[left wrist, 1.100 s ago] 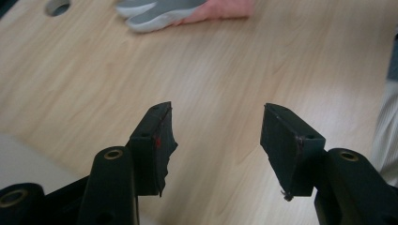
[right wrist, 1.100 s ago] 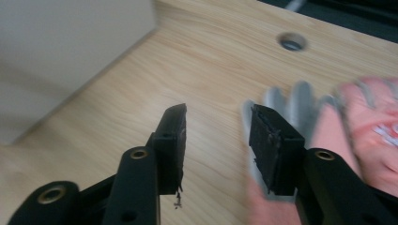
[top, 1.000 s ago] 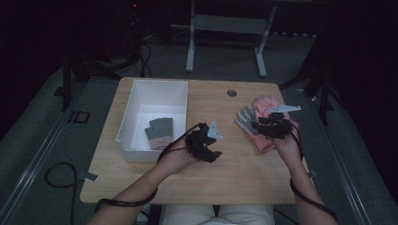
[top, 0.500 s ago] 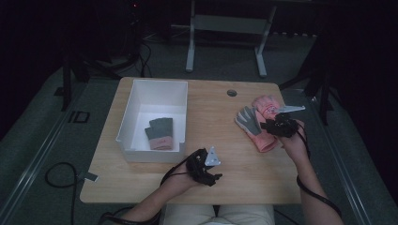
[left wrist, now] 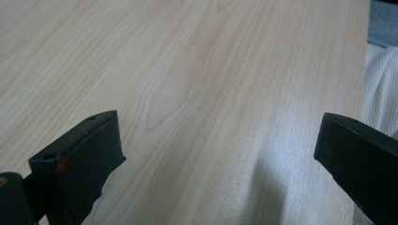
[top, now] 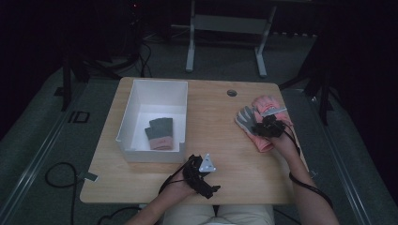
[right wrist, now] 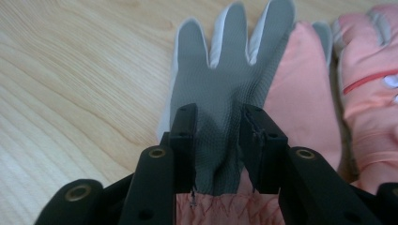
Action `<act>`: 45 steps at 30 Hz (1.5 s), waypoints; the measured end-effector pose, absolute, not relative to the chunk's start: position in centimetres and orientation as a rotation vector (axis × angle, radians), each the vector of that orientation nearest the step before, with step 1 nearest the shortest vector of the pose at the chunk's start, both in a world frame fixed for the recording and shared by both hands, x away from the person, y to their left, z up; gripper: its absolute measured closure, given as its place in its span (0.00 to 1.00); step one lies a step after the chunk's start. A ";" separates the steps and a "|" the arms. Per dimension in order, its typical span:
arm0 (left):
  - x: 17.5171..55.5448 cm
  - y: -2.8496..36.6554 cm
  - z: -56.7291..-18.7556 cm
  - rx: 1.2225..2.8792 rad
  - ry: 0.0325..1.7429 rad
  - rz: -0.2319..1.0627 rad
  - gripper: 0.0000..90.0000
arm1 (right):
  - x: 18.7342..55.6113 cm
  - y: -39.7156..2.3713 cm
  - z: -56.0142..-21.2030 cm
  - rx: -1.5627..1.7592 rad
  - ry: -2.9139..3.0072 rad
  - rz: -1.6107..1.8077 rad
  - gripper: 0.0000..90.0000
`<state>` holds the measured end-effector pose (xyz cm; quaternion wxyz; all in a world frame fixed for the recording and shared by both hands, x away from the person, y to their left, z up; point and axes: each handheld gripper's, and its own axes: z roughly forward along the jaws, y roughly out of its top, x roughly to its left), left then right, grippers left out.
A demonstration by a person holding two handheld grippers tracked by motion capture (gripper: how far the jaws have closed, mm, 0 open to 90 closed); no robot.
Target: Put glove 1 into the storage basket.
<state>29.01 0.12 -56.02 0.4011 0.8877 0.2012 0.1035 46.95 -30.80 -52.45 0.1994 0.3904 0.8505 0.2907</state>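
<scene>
- Overhead, high view: the wooden table [top: 225, 117] carries a white bin [top: 141, 101] at left w/ one grey-and-pink knit glove [top: 159, 133] lying inside. At right sits a pile of ski gloves, a grey-palmed glove [top: 245, 117] lying on a pink glove [top: 265, 105]; looks like 2, can't rule out more underneath.
- Same view: right gripper [top: 268, 127] sits on the glove pile near the cuff end. Left gripper [top: 202, 176] rests low by the near table edge, well apart from bin and gloves.
- Left gripper view: jaws stand wide apart w/ nothing between them, just bare table [left wrist: 197, 84] ahead; a bit of pale ribbed cloth [left wrist: 380, 89] shows past the table edge.
- Right gripper view: right gripper [right wrist: 218, 140] has its jaws drawn in on a pinched ridge of the grey-palmed glove [right wrist: 225, 70], just above the pink cuff; fabric bunches between them, so it reads as clamped on the glove. The pink glove [right wrist: 371, 70] lies beside it, touching.
- Step in hand, my guess: lift the grey-palmed glove off the pile, prob. toward the bin. To do it well: keep the pinch firm, check only one layer is caught, lift straight up so the glove below isn't dragged.
- Count: 2 grippers, 1 bin, 1 knit glove in it, 2 ski gloves visible.
</scene>
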 end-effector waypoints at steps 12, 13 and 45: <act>28.1 0.5 -56.8 2.230 0.475 0.291 0.01 | 47.0 -29.8 -53.2 1.142 2.387 0.722 0.95; 28.1 0.5 -56.9 2.223 0.477 0.290 0.01 | 47.0 -29.8 -53.2 1.142 2.387 0.722 0.95; 27.3 1.4 -57.4 2.136 0.491 0.407 0.01 | 36.5 -22.9 -51.1 1.679 1.996 0.997 0.98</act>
